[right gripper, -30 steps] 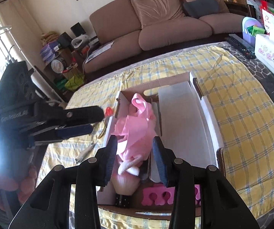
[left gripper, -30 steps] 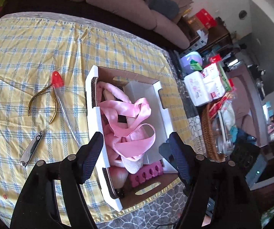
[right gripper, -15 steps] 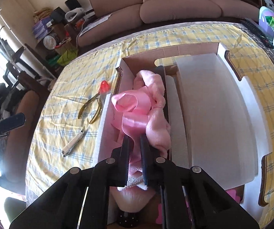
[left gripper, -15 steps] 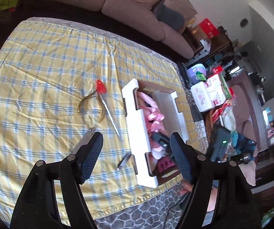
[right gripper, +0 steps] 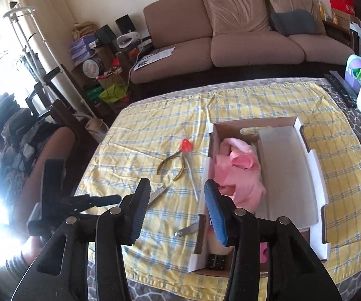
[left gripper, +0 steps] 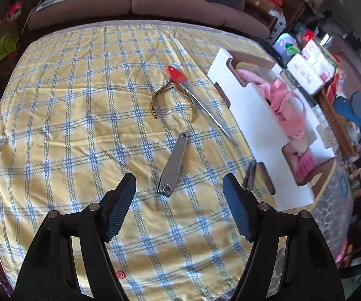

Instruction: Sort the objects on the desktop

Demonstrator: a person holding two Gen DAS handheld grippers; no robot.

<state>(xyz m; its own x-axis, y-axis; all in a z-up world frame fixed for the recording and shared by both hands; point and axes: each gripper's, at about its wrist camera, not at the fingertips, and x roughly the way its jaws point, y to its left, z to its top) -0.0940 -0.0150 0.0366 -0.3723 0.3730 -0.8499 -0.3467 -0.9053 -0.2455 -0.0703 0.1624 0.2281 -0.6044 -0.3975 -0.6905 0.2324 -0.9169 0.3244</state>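
Bench [left gripper: 55, 125]: covered by a yellow cloth with blue checks; it carries every item listed below.
Sofa [right gripper: 243, 37]: brown, behind the bench, well apart from the box.
Box [right gripper: 313, 165]: white cardboard organiser with open compartments, lying on the cloth; the landmark for all places here.
Pink ribbon [right gripper: 235, 173]: heaped in the box's left-hand compartment; the wide compartment beside it holds nothing.
Left hand-held gripper [left gripper: 179, 192]: released, its jaws having just closed a little, nothing between the pads; it hangs over the cloth left of the box, above the nail clipper.
Right hand-held gripper [right gripper: 176, 213]: released, its jaws having just been opening, nothing held; it hangs over the box's near left corner.
Nail file [left gripper: 200, 100]: red-tipped, lying just left of the box, roughly along its wall.
Cuticle nipper [left gripper: 173, 100]: gold handles, touching the file, on the side away from the box.
Nail clipper [left gripper: 173, 165]: silver, flat on the cloth, left of the box.
Small metal tool [left gripper: 250, 175]: against the box's near left wall; too blurred to tell its kind.
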